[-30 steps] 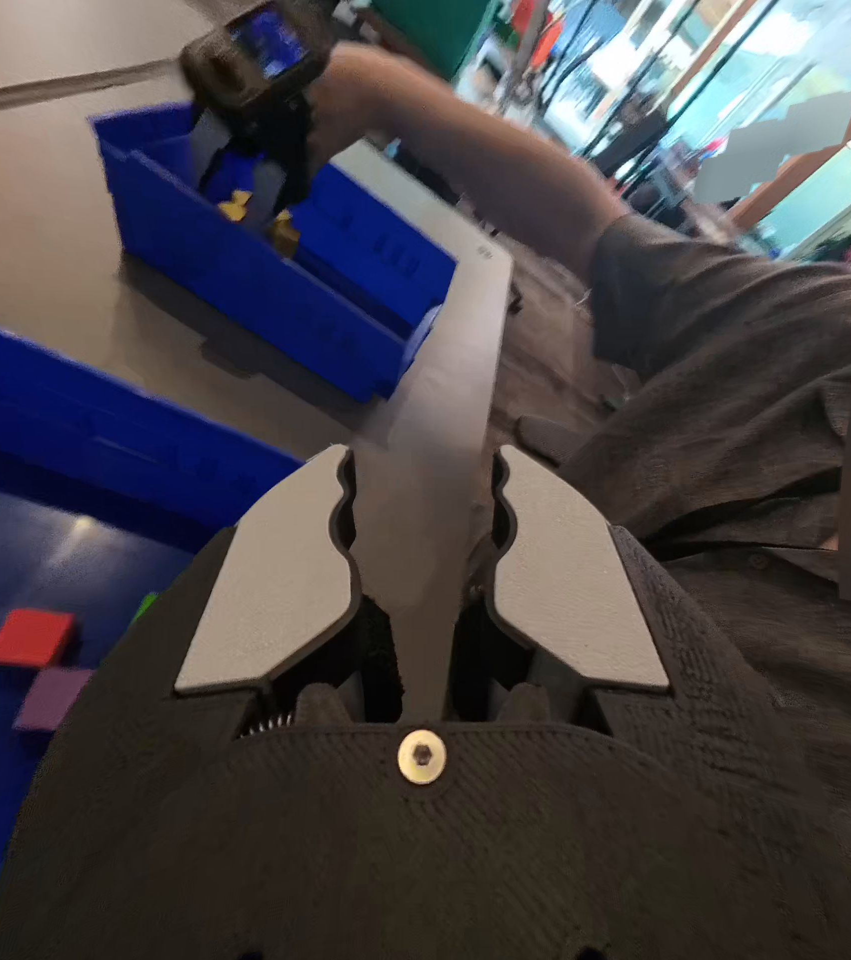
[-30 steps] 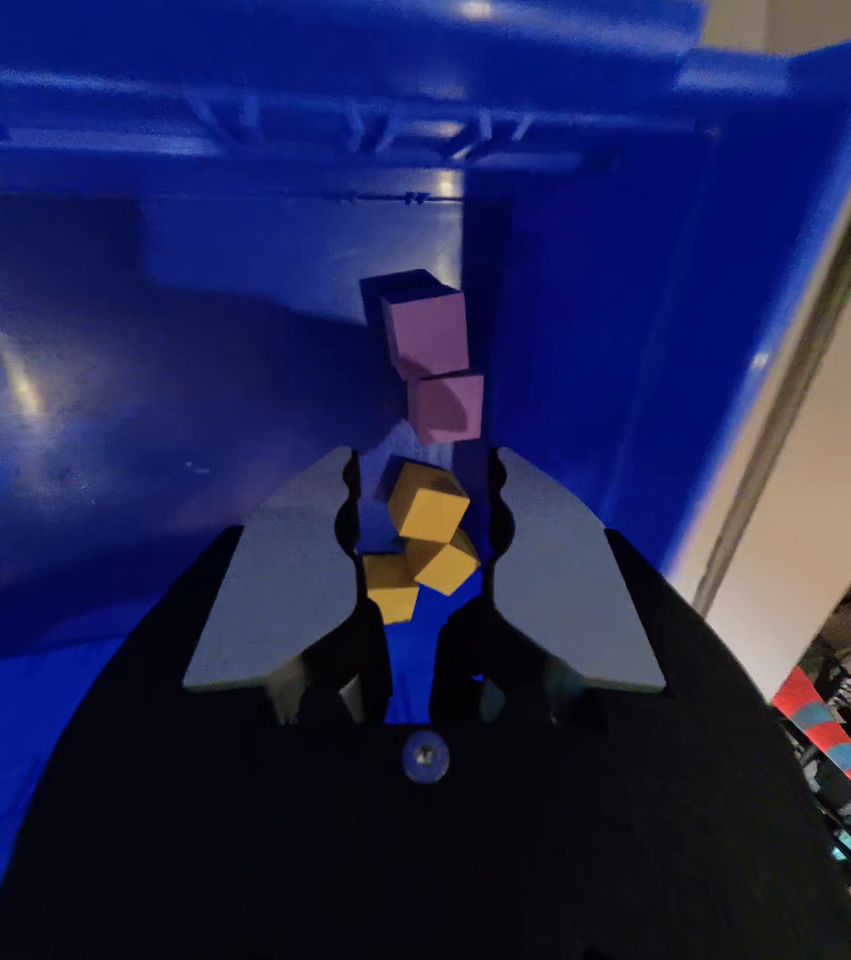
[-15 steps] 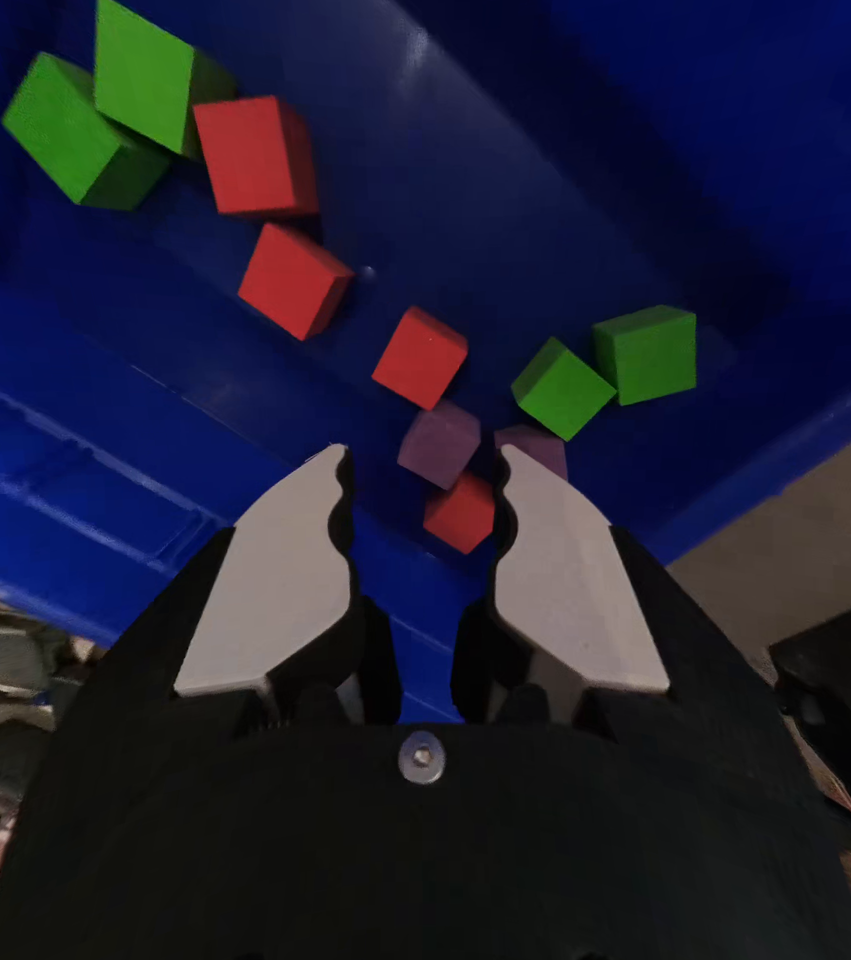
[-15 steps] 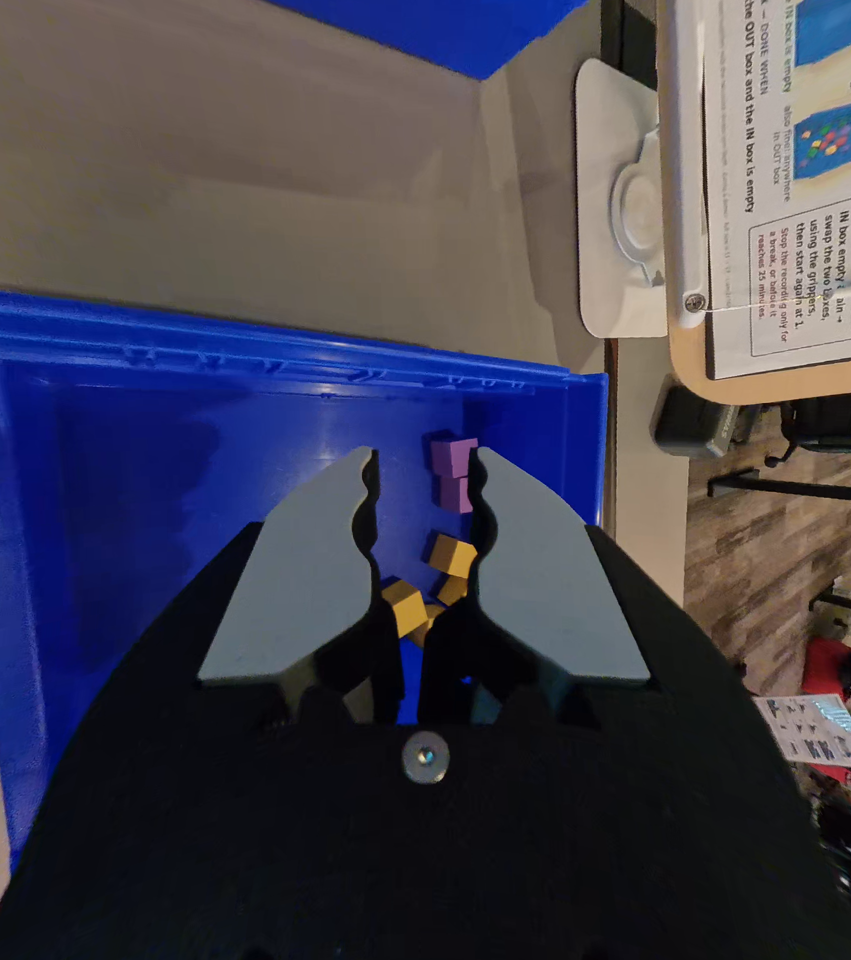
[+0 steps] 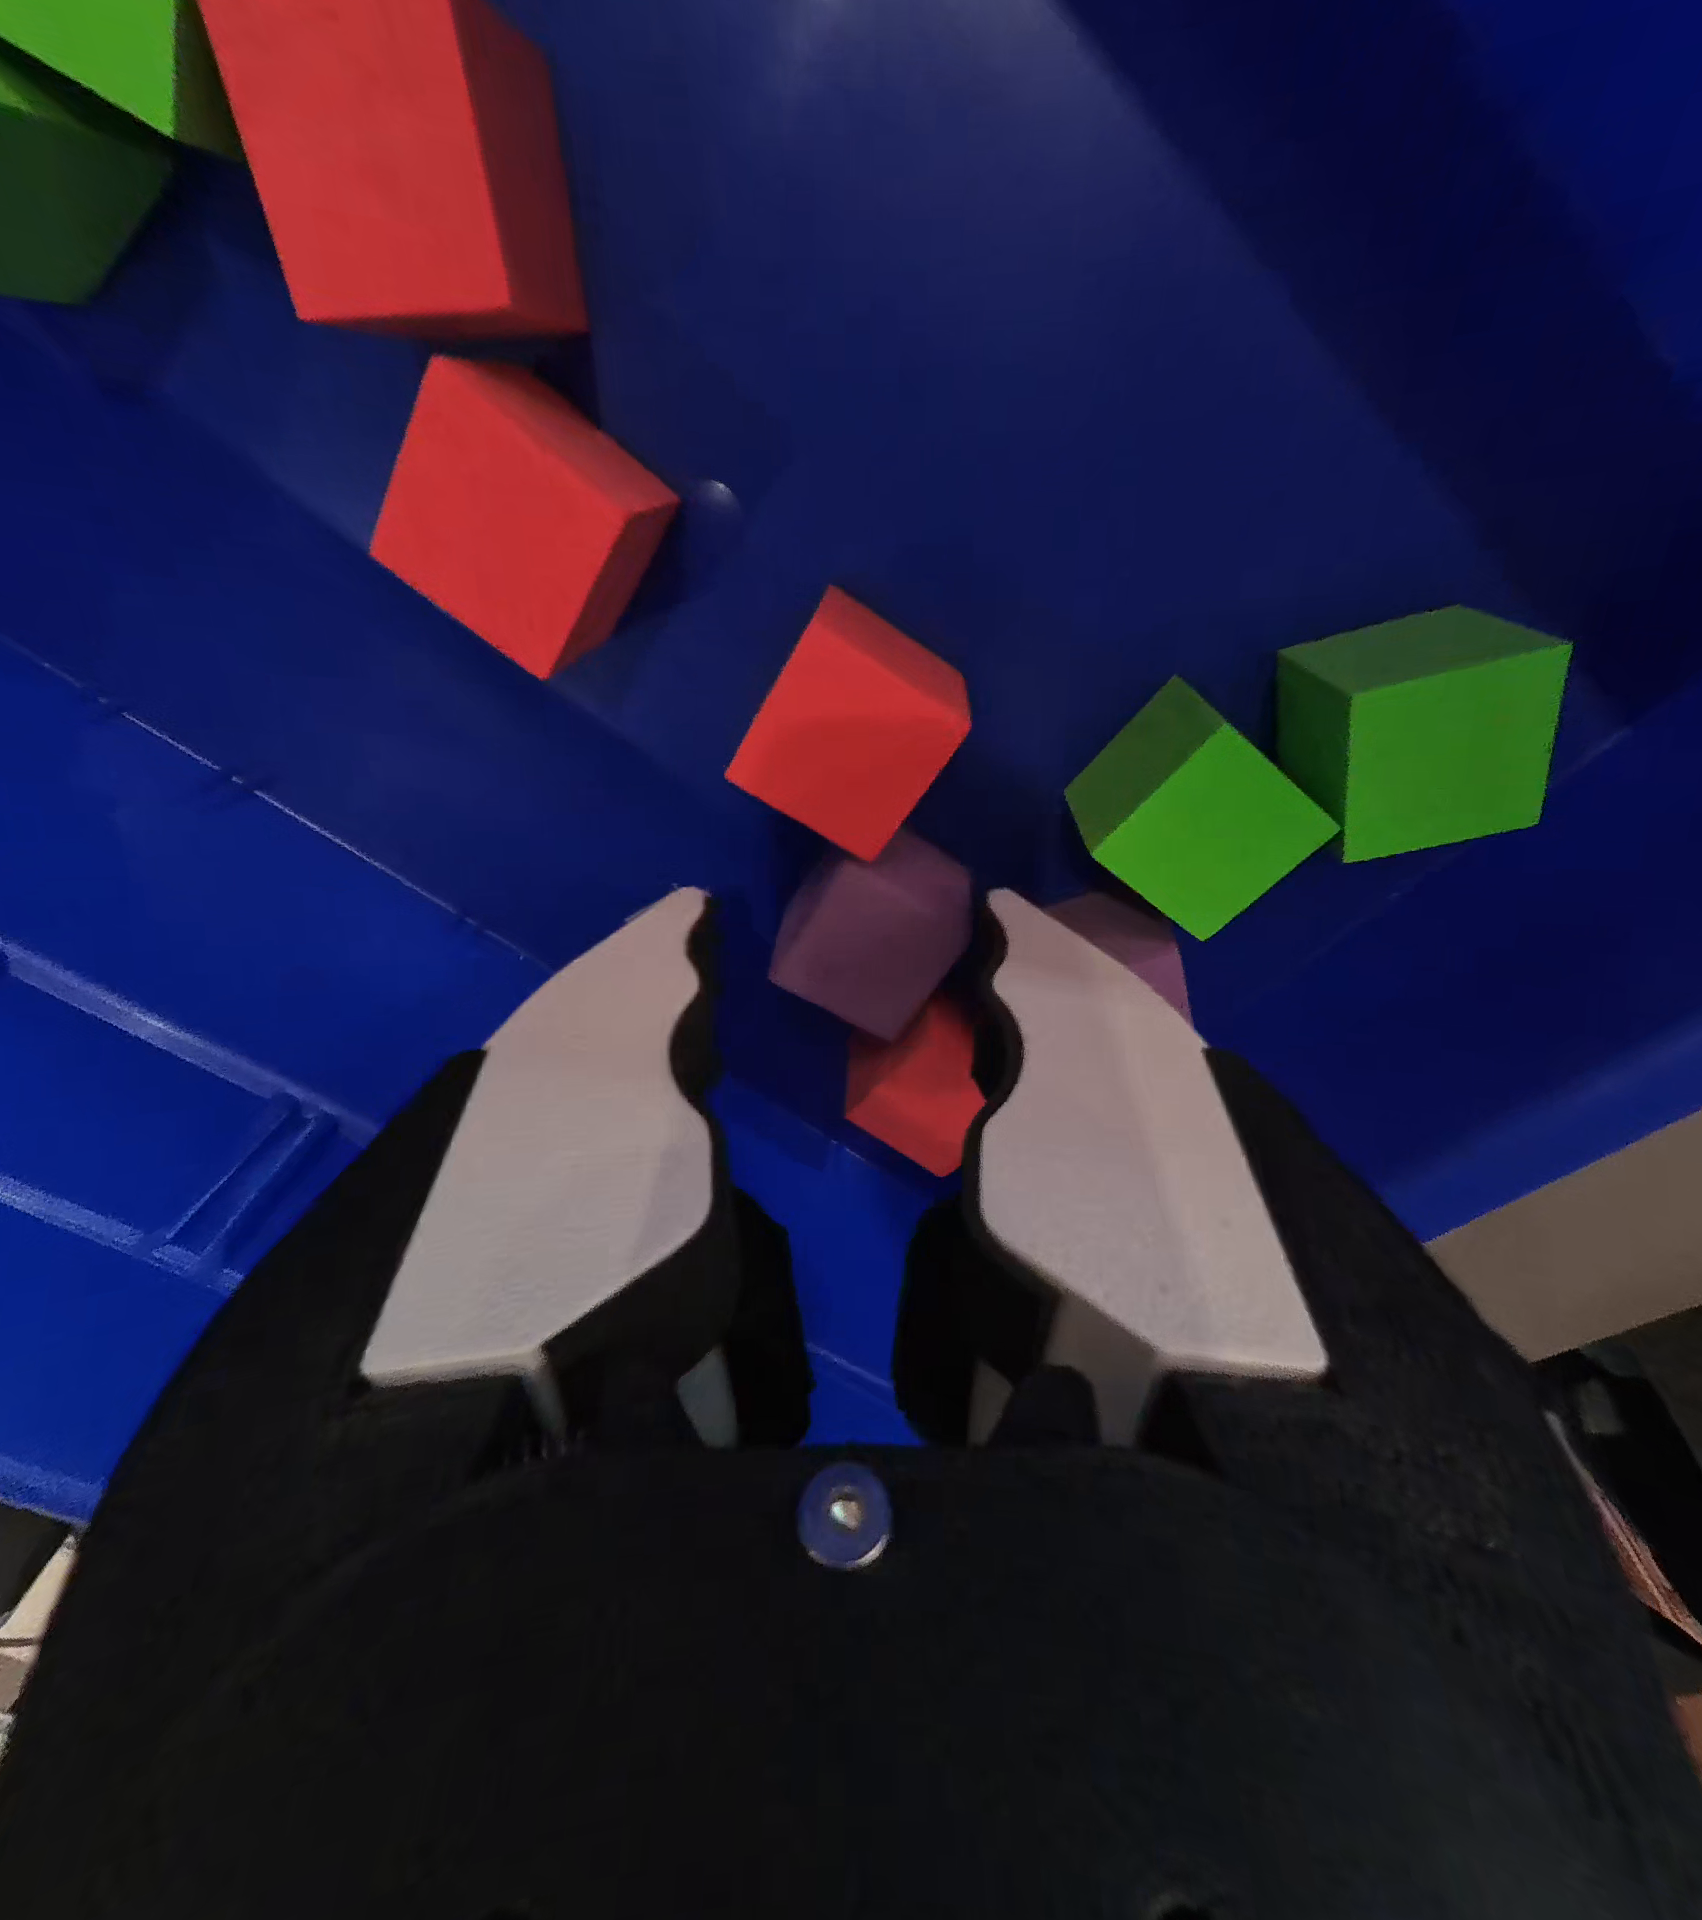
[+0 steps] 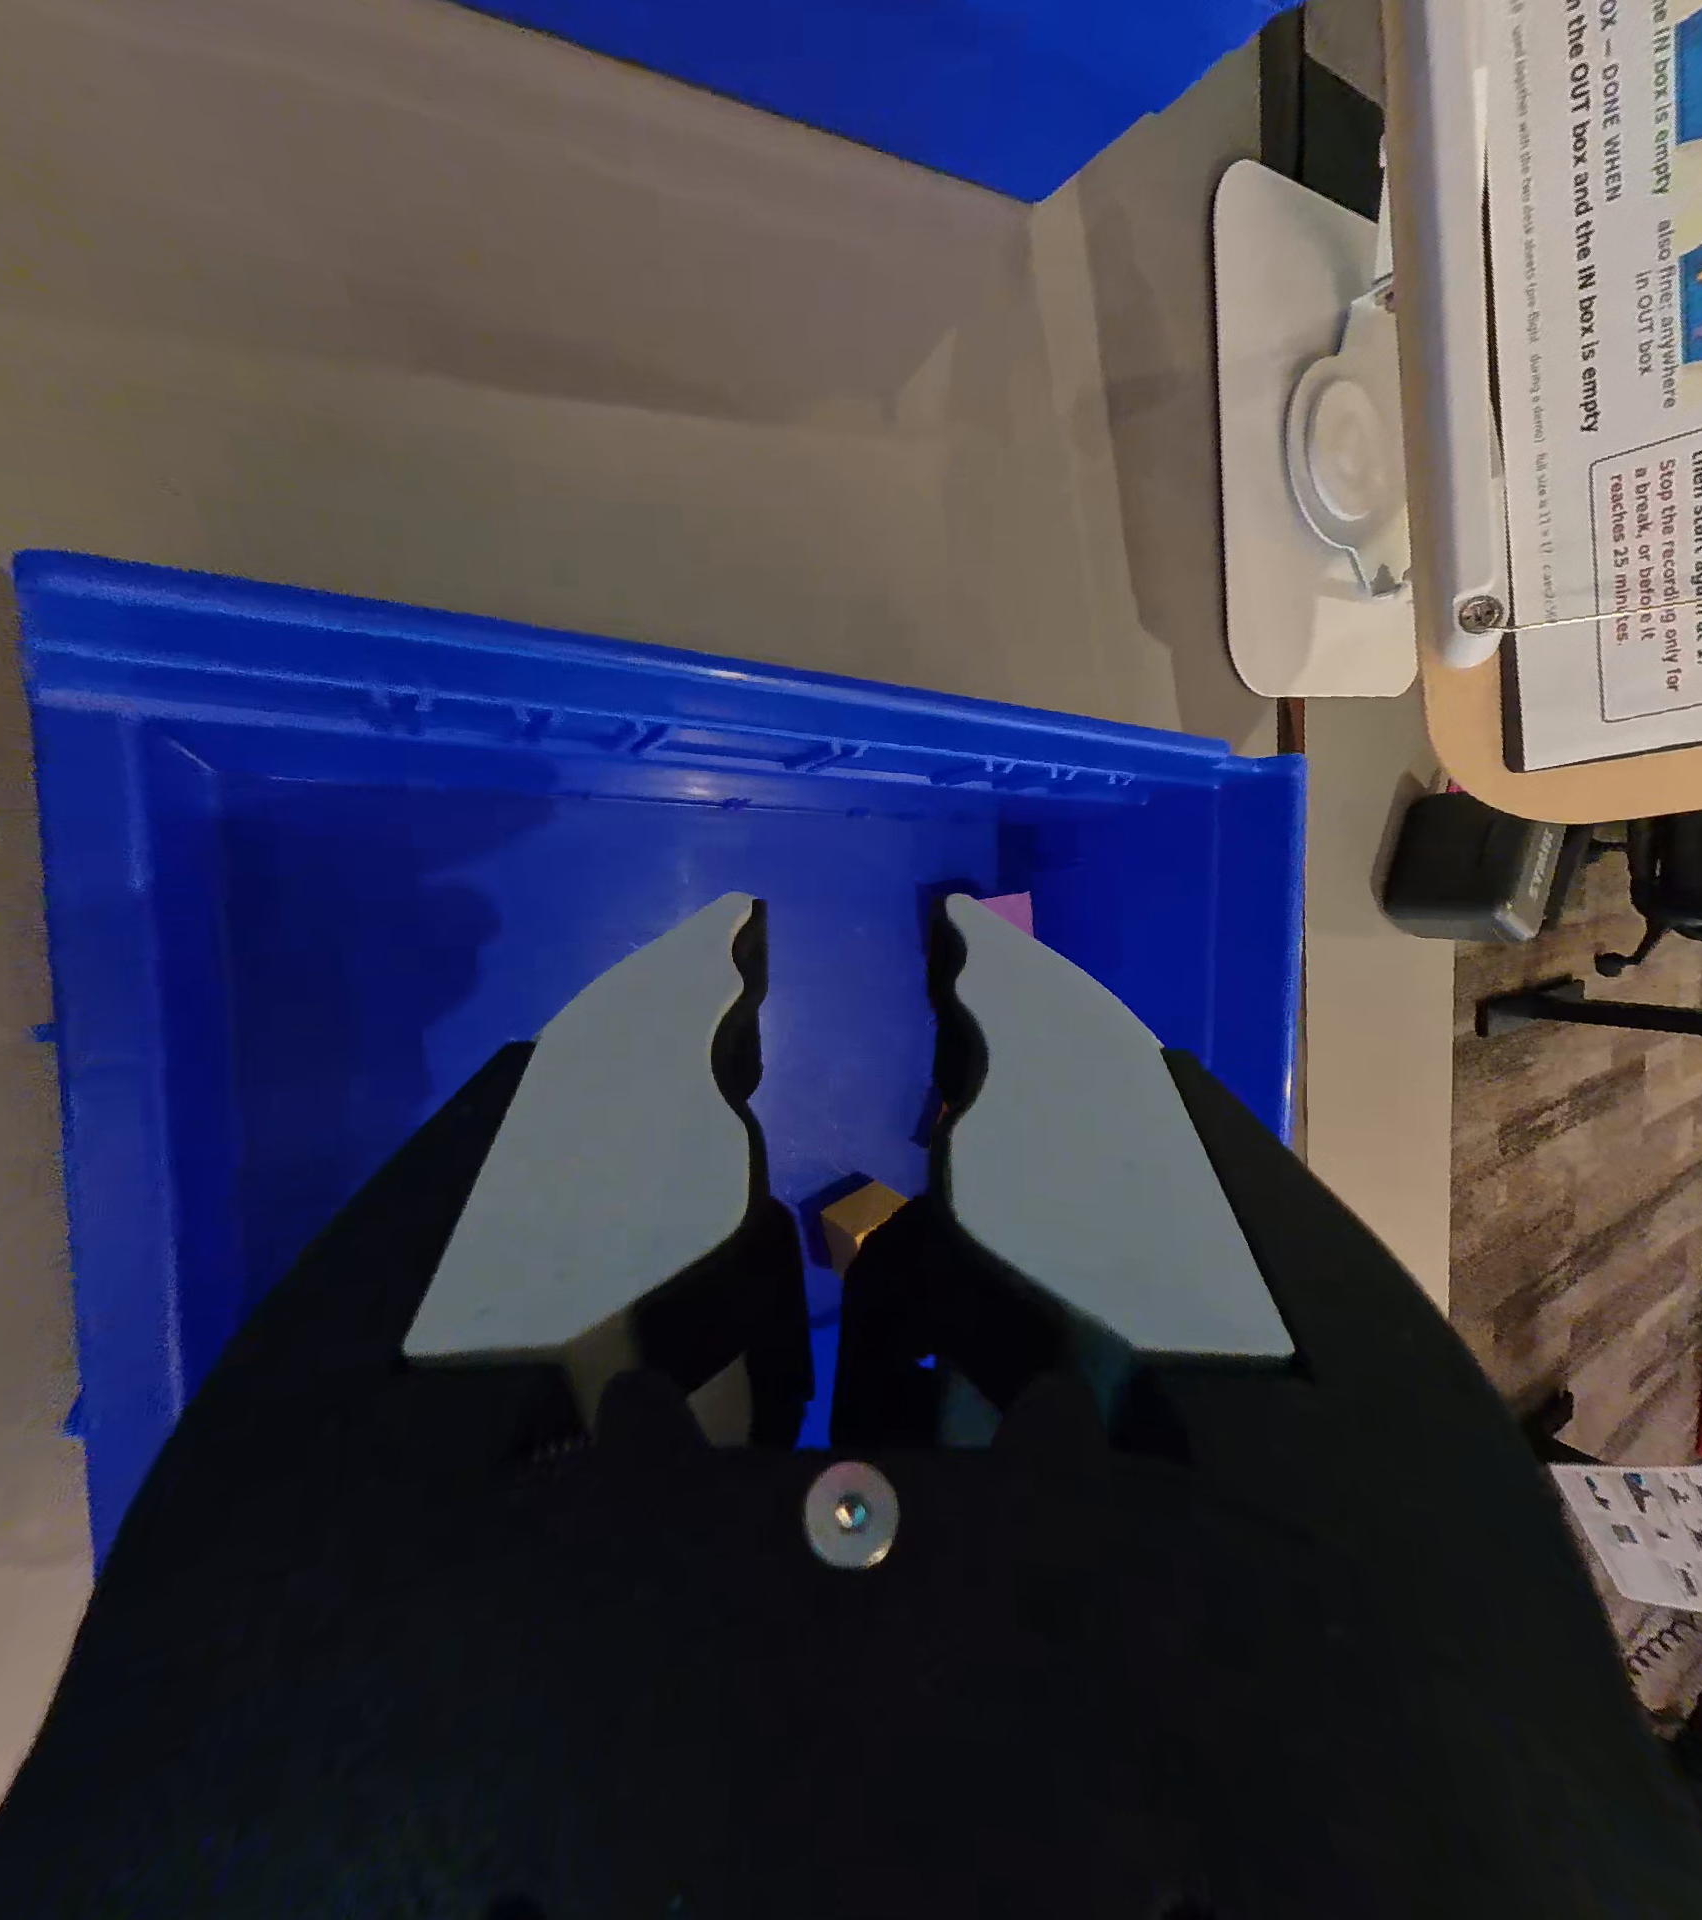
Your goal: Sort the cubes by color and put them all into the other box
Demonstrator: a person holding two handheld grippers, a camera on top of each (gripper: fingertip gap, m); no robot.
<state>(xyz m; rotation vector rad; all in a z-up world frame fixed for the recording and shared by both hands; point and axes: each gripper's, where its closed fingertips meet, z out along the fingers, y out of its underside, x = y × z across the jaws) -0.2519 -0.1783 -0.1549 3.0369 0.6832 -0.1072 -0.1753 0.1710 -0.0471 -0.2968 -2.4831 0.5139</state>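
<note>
Two grippers, both spread and grasping nothing: the left gripper (image 5: 845, 906) hangs inside a blue bin (image 5: 203, 935), fingertips flanking a purple cube (image 5: 868, 935), with a red cube (image 5: 914, 1091) just under it and green cubes (image 5: 1200, 821) off to its right. Over a second blue bin (image 6: 411, 935), the right gripper (image 6: 847, 909) hovers above a yellow cube (image 6: 857, 1216), with a printed sheet (image 6: 1678, 416) beyond that bin's right side.

Foam cubes inside two bins, seen from above.
Found a purple foam cube (image 5: 868, 935) between the left gripper (image 5: 842, 904) tips inside a blue plastic bin (image 5: 203, 935), a small red foam cube (image 5: 914, 1091) touching its near side, another red foam cube (image 5: 847, 722) just beyond, two green foam cubes (image 5: 1200, 821) side by side to the right. Found a yellow foam cube (image 6: 857, 1216) behind the right gripper (image 6: 847, 909), toward the right end of a second blue plastic bin (image 6: 618, 707) on a beige table (image 6: 514, 364).
</note>
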